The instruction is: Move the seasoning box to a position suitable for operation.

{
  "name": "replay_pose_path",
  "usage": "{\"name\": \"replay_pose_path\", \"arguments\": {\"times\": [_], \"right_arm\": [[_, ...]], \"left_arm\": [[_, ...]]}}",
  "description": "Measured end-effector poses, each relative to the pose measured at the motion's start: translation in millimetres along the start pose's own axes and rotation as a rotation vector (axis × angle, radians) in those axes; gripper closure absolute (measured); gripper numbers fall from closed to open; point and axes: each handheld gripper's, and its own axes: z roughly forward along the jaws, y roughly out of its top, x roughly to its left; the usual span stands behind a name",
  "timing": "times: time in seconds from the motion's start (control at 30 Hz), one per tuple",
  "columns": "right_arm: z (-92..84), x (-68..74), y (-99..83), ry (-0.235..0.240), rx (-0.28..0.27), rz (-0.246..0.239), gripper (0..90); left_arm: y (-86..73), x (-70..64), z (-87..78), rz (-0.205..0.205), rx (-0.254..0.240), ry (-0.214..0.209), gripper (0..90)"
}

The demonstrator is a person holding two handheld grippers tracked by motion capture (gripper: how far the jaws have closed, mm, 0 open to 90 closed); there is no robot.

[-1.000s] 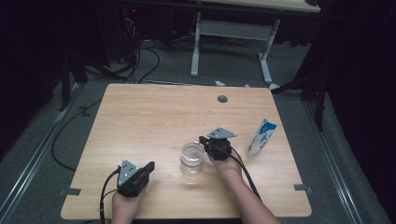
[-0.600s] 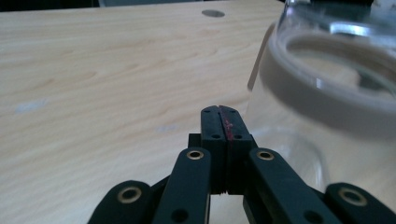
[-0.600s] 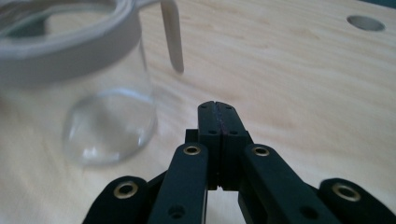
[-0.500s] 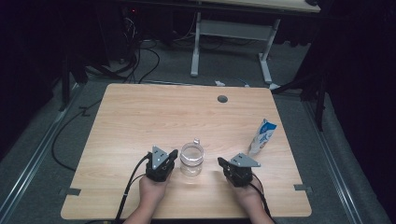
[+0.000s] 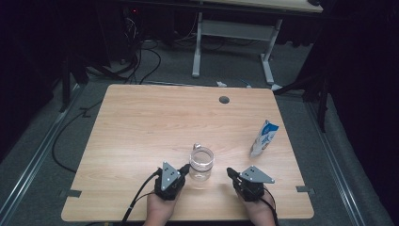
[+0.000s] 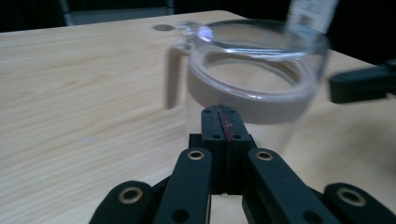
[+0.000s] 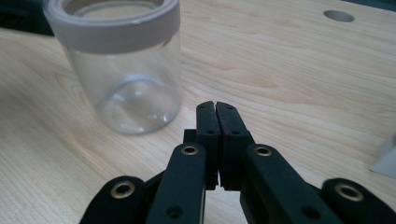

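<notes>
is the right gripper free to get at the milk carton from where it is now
Probably yes. The right gripper sits shut near the table's front edge, and bare tabletop lies between it and the milk carton standing farther back to its right. The glass mug is off to the other side.

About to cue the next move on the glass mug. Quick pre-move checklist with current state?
1. Left claw shut and holding nothing: ok.
2. Right claw shut and holding nothing: ok.
3. Glass mug upright on the table, between the two claws: ok.
4. Mug looks empty in the right gripper view: ok.
5. Mug handle faces away from the person, not toward either claw: not ok for a handle grasp.
6. Blue and white carton stands apart, to the mug's right: ok.
</notes>
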Motion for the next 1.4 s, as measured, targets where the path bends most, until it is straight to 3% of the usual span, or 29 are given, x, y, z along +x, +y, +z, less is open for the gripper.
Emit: {"name": "replay_pose_path", "arguments": {"times": [0.03,0.1,0.13,0.2,0.4,0.53,0.67,0.93,1.07,1.17,1.2,1.27,1.3,1.37,1.4], "right_arm": [[-1.4,-1.3,0.2,-0.003,-0.003,0.012,88.6],[-2.5,-2.0,1.4,-0.007,-0.013,0.023,88.6],[-2.6,-1.3,1.9,-0.008,-0.014,0.023,88.6],[-1.9,2.8,4.0,-0.005,-0.019,0.021,88.5],[6.9,13.5,14.8,0.004,-0.032,0.000,89.0],[11.9,18.5,19.4,-0.006,-0.031,-0.016,89.7],[27.0,17.5,27.1,-0.011,-0.015,-0.011,89.8],[64.3,22.4,48.9,0.009,0.005,-0.020,89.2],[55.4,13.7,42.1,0.000,0.001,-0.006,88.4],[47.6,4.7,33.4,0.002,-0.007,0.021,88.1],[45.8,2.6,31.0,0.001,-0.007,0.030,87.9],[42.3,-0.8,25.8,0.002,-0.027,0.046,88.4],[41.5,-1.5,23.5,-0.001,-0.037,0.048,88.9],[42.3,-1.8,21.4,-0.015,-0.022,0.020,88.8],[42.1,-3.3,19.7,0.000,-0.023,0.037,88.7]], "left_arm": [[-0.3,-6.8,2.4,0.017,0.018,-0.031,89.9],[-1.1,-11.6,5.1,0.027,0.036,-0.052,87.8],[-1.7,-11.0,3.7,-0.008,0.053,-0.053,86.9],[-0.3,1.6,-1.8,-0.002,0.023,-0.022,85.8],[-4.9,43.4,-30.0,-0.013,0.038,0.101,78.7],[-11.1,66.0,-45.4,-0.041,0.068,0.138,72.3],[-19.0,74.3,-56.9,-0.060,0.072,0.155,69.3],[-23.9,77.5,-57.2,-0.084,0.089,0.122,64.0],[-18.9,74.9,-51.3,-0.067,0.073,0.108,59.9],[-10.5,74.5,-43.1,-0.080,0.074,0.063,57.2],[-6.8,74.0,-38.4,-0.067,0.083,0.055,56.2],[-3.7,73.4,-33.0,-0.053,0.084,0.059,60.7],[-2.5,73.8,-30.9,-0.061,0.077,0.061,62.6],[1.3,75.4,-29.2,-0.096,0.019,0.051,64.5],[3.7,75.8,-28.4,-0.099,0.003,0.050,64.6]]}}
